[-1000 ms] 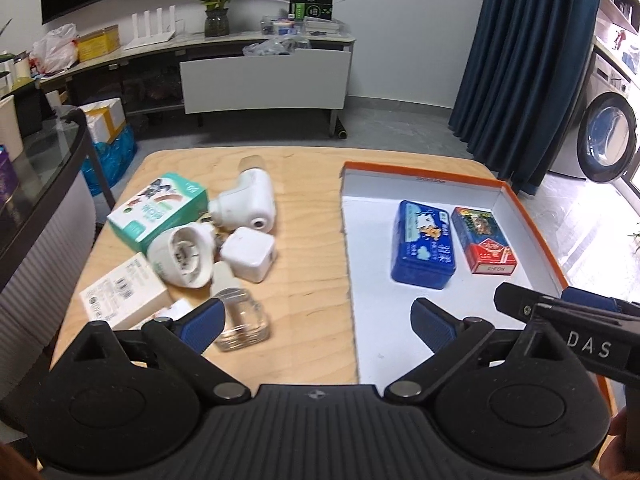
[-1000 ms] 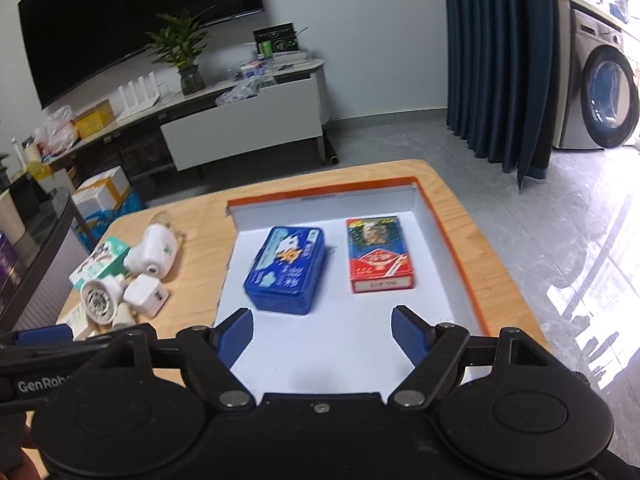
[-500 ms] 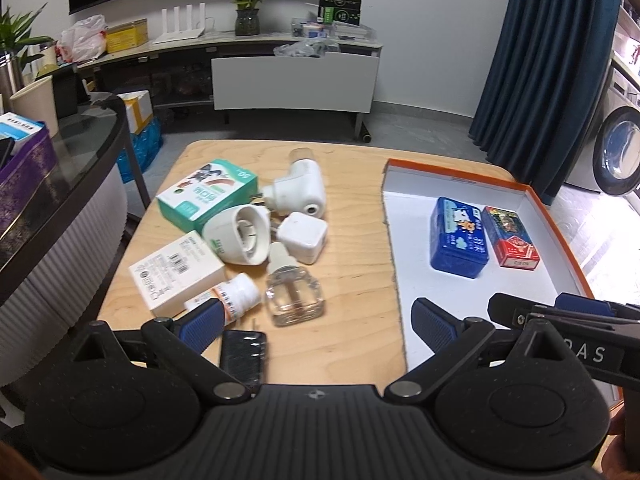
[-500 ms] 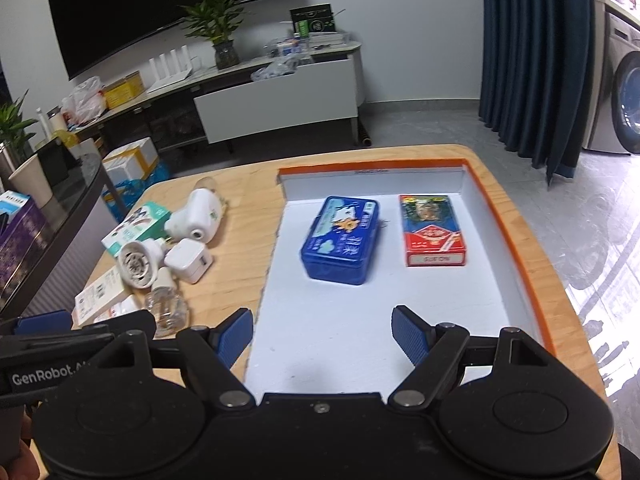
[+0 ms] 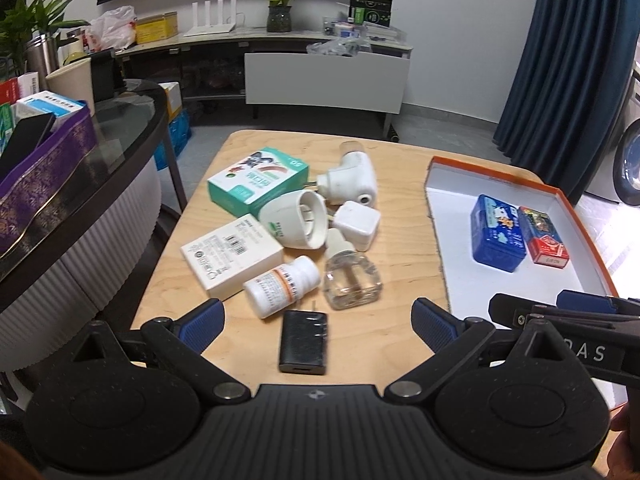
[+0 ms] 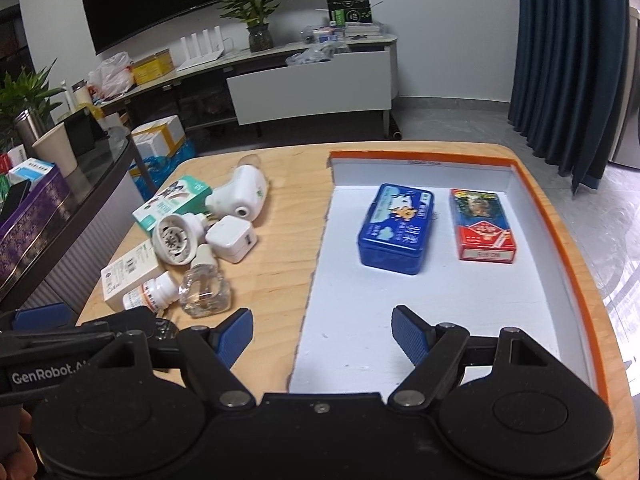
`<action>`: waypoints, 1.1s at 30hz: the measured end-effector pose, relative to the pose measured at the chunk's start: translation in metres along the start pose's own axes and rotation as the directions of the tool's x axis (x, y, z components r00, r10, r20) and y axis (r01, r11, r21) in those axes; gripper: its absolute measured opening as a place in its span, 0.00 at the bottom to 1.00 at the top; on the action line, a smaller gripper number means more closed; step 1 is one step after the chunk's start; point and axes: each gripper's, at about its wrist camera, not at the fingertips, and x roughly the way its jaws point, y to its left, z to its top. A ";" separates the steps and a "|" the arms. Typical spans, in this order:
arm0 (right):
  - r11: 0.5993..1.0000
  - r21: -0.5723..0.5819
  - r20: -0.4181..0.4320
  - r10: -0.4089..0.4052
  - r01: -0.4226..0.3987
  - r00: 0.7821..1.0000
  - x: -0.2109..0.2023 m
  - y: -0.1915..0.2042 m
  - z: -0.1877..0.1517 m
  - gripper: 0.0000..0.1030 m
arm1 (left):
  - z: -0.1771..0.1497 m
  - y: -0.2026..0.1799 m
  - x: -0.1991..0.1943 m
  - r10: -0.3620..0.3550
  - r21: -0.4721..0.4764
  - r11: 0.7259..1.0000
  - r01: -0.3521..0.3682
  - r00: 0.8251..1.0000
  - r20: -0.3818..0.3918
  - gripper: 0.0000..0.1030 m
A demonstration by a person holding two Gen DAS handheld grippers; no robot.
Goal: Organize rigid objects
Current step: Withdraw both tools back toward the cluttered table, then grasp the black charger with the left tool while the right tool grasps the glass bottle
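On the left half of the wooden desk [image 5: 384,344] lies a loose cluster of eight small things, all outside the tray. Farthest left are two cartons: one green-and-white box [image 5: 258,180] at the far side and one plain white box [image 5: 231,255] nearer, touching a single white pill bottle [image 5: 282,286] that lies on its side. Just right of the boxes is one round white plug-in unit [image 5: 294,220] on its side, and beyond it one white elbow-shaped plug-in device [image 5: 350,182]. One white cube charger [image 5: 357,224] sits below that device, touching the round unit. One clear glass refill bottle [image 5: 351,278] lies tilted against the charger, its neck pointing away. Nearest of all, one small black block [image 5: 303,342] lies flat by itself, just beside the pill bottle.

The left claw [image 5: 316,318] hangs over the near edge of this cluster with its blue pads spread wide and nothing between them; the black block sits below the gap.

On the right half is one shallow tray [image 6: 560,248], white inside with an orange rim. It holds two items side by side toward its far end: one blue tin [image 6: 396,228] on the left and one red card-sized box [image 6: 482,230] on the right, close but apart. The near part of the tray floor is bare.

The right claw [image 6: 322,330] hovers above the tray's near left edge, its pads wide apart and gripping nothing.
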 end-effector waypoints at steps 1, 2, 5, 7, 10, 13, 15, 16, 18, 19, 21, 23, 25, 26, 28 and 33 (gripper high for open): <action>1.000 -0.004 -0.001 0.002 -0.002 1.000 0.001 0.002 0.000 0.88 | 0.000 0.002 0.000 0.003 -0.003 1.000 -0.003 1.000 -0.001 1.00; 1.000 -0.009 -0.003 0.004 -0.004 1.000 0.002 0.004 0.000 0.88 | 0.000 0.004 0.000 0.005 -0.006 1.000 -0.005 1.000 -0.001 1.00; 1.000 -0.015 -0.011 0.011 -0.011 1.000 0.005 0.010 0.000 0.88 | -0.001 0.010 0.000 0.011 -0.016 1.000 -0.011 1.000 -0.003 1.00; 1.000 -0.019 -0.017 0.016 -0.016 1.000 0.007 0.013 0.000 0.88 | -0.002 0.014 0.001 0.012 -0.024 1.000 -0.012 1.000 -0.006 1.00; 0.999 -0.027 -0.026 0.021 -0.021 0.999 0.010 0.017 -0.001 0.88 | -0.004 0.019 0.003 0.014 -0.032 0.999 -0.015 1.000 -0.012 1.00; 0.999 -0.042 -0.034 0.031 -0.032 0.999 0.013 0.022 -0.002 0.88 | -0.006 0.024 0.005 0.017 -0.045 0.999 -0.018 1.000 -0.018 1.00; 0.998 -0.052 -0.040 0.035 -0.037 0.999 0.015 0.025 -0.003 0.88 | -0.007 0.028 0.007 0.020 -0.055 0.998 -0.021 0.999 -0.027 1.00; 0.998 -0.056 -0.041 0.037 -0.039 0.998 0.016 0.026 -0.004 0.88 | -0.007 0.030 0.008 0.021 -0.058 0.998 -0.023 0.999 -0.029 1.00; 0.997 -0.056 -0.045 0.046 -0.048 0.998 0.017 0.026 -0.005 0.88 | -0.008 0.034 0.010 0.028 -0.065 0.997 -0.030 0.999 -0.033 1.00; 0.997 -0.055 -0.049 0.046 -0.049 0.998 0.018 0.026 -0.005 0.88 | -0.009 0.037 0.011 0.029 -0.068 0.997 -0.031 0.999 -0.036 1.00; 0.998 -0.054 -0.053 0.041 -0.044 0.998 0.021 0.027 -0.006 0.88 | -0.011 0.042 0.013 0.034 -0.079 0.996 -0.037 0.999 -0.042 1.00; 0.998 -0.051 -0.060 0.037 -0.040 0.997 0.023 0.026 -0.006 0.88 | -0.013 0.047 0.015 0.041 -0.090 0.995 -0.045 0.998 -0.052 1.00; 0.998 -0.046 -0.068 0.037 -0.041 0.997 0.026 0.026 -0.007 0.88 | -0.015 0.053 0.017 0.048 -0.101 0.993 -0.054 0.997 -0.061 1.00; 0.998 -0.046 -0.071 0.039 -0.042 0.997 0.027 0.026 -0.007 0.88 | -0.016 0.055 0.018 0.052 -0.105 0.993 -0.059 0.996 -0.066 1.00; 0.998 -0.051 -0.075 0.038 -0.042 0.996 0.029 0.027 -0.008 0.88 | -0.018 0.058 0.019 0.054 -0.112 0.992 -0.062 0.996 -0.074 1.00; 0.998 -0.053 -0.085 0.041 -0.046 0.996 0.032 0.029 -0.011 0.88 | -0.024 0.058 0.024 0.018 -0.117 0.993 -0.029 0.996 -0.090 1.00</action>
